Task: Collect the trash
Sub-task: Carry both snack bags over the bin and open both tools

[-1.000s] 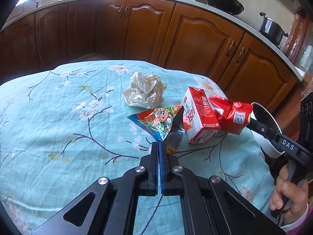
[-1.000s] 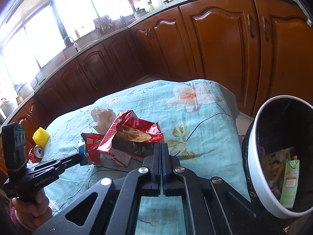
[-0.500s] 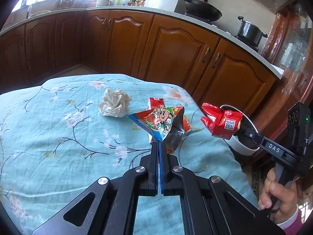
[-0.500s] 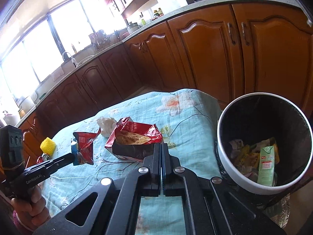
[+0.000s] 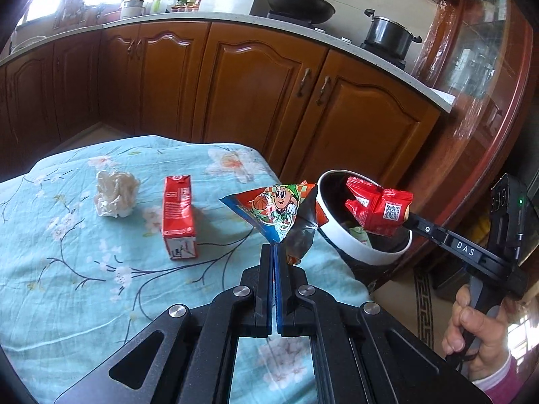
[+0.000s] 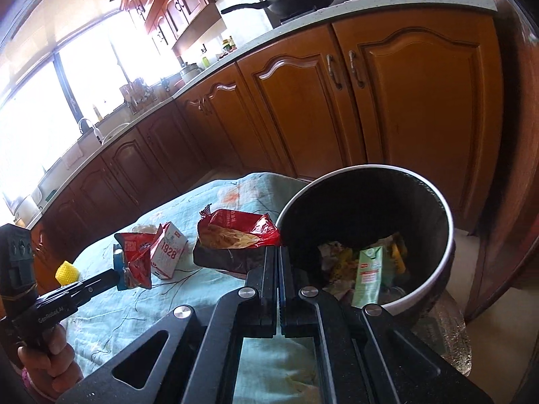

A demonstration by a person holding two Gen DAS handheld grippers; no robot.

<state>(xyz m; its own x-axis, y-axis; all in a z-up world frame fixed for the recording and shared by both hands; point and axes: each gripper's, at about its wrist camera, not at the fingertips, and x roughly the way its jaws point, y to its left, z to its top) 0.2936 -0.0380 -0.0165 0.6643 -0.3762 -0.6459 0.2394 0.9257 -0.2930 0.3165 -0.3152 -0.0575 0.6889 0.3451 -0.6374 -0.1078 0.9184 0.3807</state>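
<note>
My left gripper (image 5: 273,248) is shut on a corner of a blue cartoon snack wrapper (image 5: 273,213), held above the table's right edge. In the right wrist view it (image 6: 113,277) shows at the left with that wrapper (image 6: 134,259). My right gripper (image 6: 279,249) is shut on a red snack bag (image 6: 235,235) beside the rim of the white, black-lined bin (image 6: 448,235). In the left wrist view the red bag (image 5: 377,210) hangs over the bin's (image 5: 363,252) mouth. On the table lie a red-and-white carton (image 5: 178,215) and a crumpled tissue (image 5: 114,197).
A teal floral cloth (image 5: 67,269) covers the table. A yellow object (image 6: 67,271) sits behind the left gripper. The bin holds a green carton (image 6: 369,276) and other scraps. Wooden cabinets (image 5: 252,94) run behind, with floor between them and the table.
Both grippers have swung right and slightly up with their wrappers. The bin has come closer in both views, and the red bag now hangs at its mouth.
</note>
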